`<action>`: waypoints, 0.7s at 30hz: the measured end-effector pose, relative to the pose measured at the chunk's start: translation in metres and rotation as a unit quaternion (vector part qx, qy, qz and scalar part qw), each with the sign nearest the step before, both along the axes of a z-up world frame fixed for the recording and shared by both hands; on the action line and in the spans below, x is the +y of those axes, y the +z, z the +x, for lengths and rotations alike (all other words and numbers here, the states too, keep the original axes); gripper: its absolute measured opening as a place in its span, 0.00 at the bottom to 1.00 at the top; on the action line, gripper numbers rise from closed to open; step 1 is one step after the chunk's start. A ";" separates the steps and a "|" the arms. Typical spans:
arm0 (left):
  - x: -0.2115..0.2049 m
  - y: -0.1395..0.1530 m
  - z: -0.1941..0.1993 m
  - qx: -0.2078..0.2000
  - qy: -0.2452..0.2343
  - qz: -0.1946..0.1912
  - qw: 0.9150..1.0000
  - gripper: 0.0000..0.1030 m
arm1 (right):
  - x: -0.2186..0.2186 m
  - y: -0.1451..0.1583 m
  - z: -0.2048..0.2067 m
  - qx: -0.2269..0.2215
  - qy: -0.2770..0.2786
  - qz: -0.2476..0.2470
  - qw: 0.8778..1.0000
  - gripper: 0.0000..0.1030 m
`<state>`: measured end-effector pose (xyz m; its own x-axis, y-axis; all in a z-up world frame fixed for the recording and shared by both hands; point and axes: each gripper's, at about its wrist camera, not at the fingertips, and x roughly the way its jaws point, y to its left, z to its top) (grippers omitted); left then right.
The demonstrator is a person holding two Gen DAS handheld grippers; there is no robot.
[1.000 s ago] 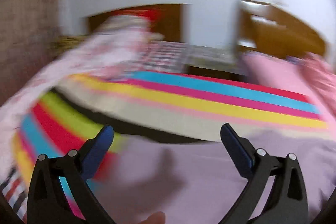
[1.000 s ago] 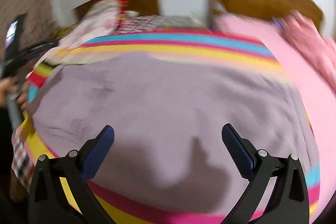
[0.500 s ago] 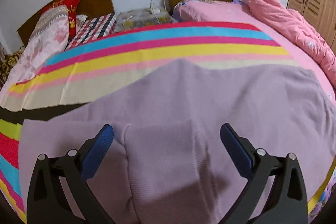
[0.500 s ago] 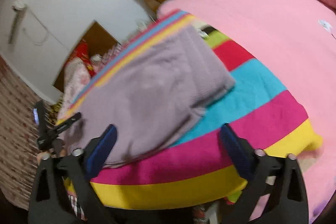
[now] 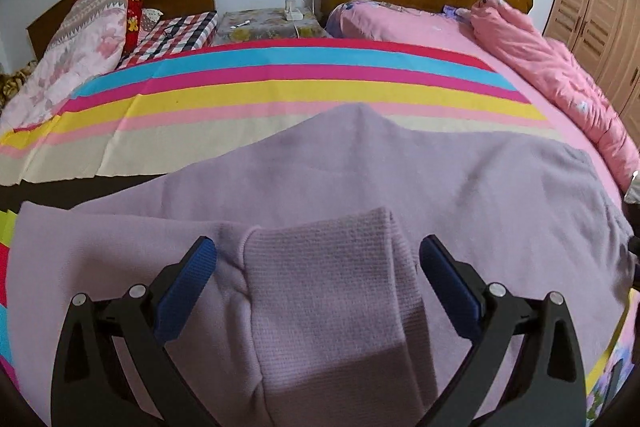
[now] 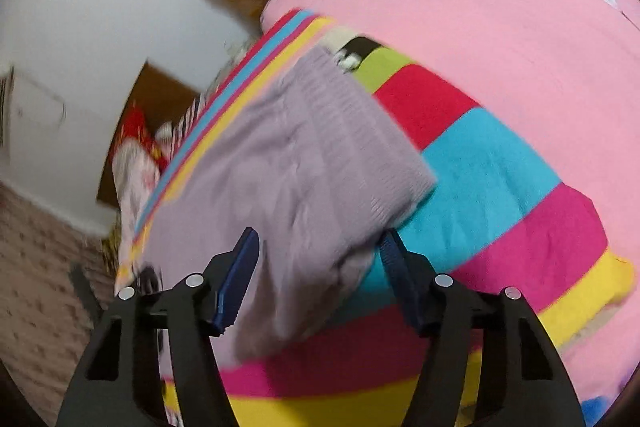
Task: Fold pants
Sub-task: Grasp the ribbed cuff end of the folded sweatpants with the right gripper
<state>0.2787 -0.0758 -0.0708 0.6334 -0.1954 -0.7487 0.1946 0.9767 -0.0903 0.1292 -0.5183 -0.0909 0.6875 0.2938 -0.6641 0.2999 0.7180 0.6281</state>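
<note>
pants [image 5: 360, 187] on striped blanket [image 5: 280, 95], pink quilt [image 5: 560, 75] beside

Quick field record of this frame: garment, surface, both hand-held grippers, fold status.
garment: lilac knit pants, spread across the bed
surface: striped blanket over a pink sheet
left hand-held gripper: open, fingers either side of a ribbed cuff, pads not touching it
right hand-held gripper: jaws have just been closing, a corner of the pants' ribbed end between them, pads not clearly pressing yet; view blurred
fold status: cuff lies doubled over the pants; fold not finished
</note>
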 end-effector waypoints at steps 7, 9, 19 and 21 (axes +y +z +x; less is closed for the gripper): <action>0.006 0.002 0.000 -0.006 -0.004 -0.025 1.000 0.98 | 0.016 -0.011 -0.002 0.012 0.082 0.094 0.992 0.61; 0.008 0.003 0.000 -0.007 -0.005 -0.036 0.999 0.98 | 0.009 -0.013 -0.002 -0.001 0.054 0.087 0.995 0.54; 0.018 0.009 -0.003 -0.011 -0.011 -0.074 0.997 0.98 | -0.008 -0.016 -0.003 -0.050 -0.040 0.051 0.997 0.43; 0.033 0.019 -0.011 -0.014 -0.016 -0.119 0.993 0.98 | -0.006 -0.012 -0.011 -0.069 -0.058 0.060 0.994 0.35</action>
<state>0.2673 -0.0428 -0.0517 0.6436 -0.3862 -0.6608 0.2317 0.9212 -0.3127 0.1184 -0.5246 -0.1027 0.8036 0.2786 -0.5259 0.2819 0.6001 0.7486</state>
